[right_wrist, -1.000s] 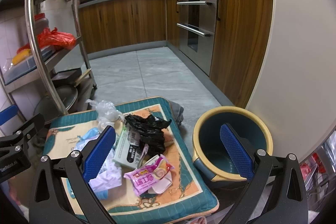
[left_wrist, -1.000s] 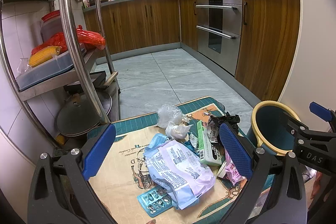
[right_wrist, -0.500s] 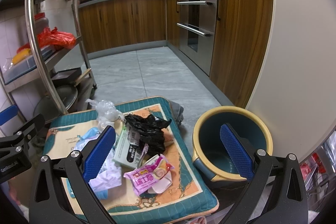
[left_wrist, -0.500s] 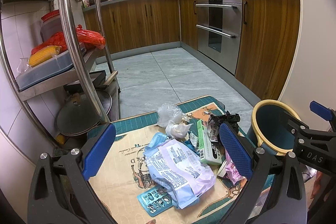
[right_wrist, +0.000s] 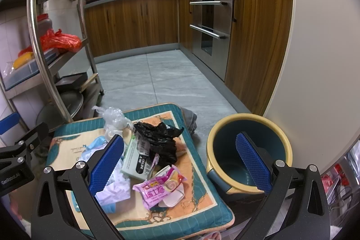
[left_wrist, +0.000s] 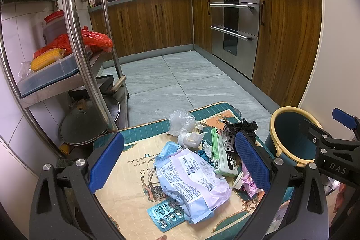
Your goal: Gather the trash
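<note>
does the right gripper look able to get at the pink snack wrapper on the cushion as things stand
Probably yes. The right gripper has its jaws wide open, and the pink snack wrapper lies on top of the pile at the near edge of the teal patterned cushion, uncovered.

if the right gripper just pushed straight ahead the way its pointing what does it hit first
Most likely the trash on the cushion: the open right gripper frames the pink snack wrapper and the black plastic bag behind it. The bin sits off to its right. Depth is hard to judge through the fisheye.
</note>
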Motion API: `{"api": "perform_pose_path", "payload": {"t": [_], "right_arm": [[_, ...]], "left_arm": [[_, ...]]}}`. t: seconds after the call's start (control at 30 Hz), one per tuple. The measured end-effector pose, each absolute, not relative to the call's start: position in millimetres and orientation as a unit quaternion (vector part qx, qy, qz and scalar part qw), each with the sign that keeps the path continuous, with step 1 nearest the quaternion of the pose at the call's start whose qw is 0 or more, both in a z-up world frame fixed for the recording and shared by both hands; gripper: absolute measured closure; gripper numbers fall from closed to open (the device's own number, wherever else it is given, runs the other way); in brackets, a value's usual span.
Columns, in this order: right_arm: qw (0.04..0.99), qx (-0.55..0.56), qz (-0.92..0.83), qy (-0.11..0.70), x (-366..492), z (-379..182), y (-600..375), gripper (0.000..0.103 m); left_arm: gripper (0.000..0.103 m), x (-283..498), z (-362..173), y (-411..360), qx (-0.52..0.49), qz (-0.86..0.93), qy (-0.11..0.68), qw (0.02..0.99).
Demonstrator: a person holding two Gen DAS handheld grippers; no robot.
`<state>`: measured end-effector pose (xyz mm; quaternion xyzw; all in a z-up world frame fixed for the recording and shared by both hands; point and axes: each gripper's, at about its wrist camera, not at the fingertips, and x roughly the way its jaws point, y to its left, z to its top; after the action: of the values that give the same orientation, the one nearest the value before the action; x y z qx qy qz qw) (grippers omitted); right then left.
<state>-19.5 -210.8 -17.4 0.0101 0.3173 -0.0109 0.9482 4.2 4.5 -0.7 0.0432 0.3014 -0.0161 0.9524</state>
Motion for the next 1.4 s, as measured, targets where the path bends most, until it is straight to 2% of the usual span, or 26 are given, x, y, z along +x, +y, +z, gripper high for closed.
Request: {"api": "perform_pose_path", "payload": {"t": [0.6, 0.97, 1.23, 1.37, 1.4], "right_arm": [[0.95, 0.026, 0.016, 0.309, -6, -6, -222, 0.004], [0.94, -0.053, 0.126, 0.313, 48, 16, -217, 0.004], [0.919, -0.033, 0.134, 0.37, 107, -32, -223, 0.007], [0.896, -0.007, 0.145, 0.42, 127, -59, -220, 0.011], [0.893, -0.014, 0.147, 0.424, 131, -64, -217, 0.015]], "left_arm": [[0.005, 6, 2, 8, 0.043, -0.038, 0.296, 0.953], [0.006, 50, 5, 35, 0.059, 0.009, 0.304, 0.951], [0.006, 104, -23, 80, -0.003, 0.032, 0.359, 0.933], [0.006, 130, -42, 77, 0.021, 0.022, 0.372, 0.928], [0.006, 136, -46, 75, 0.029, 0.017, 0.374, 0.927]]}}
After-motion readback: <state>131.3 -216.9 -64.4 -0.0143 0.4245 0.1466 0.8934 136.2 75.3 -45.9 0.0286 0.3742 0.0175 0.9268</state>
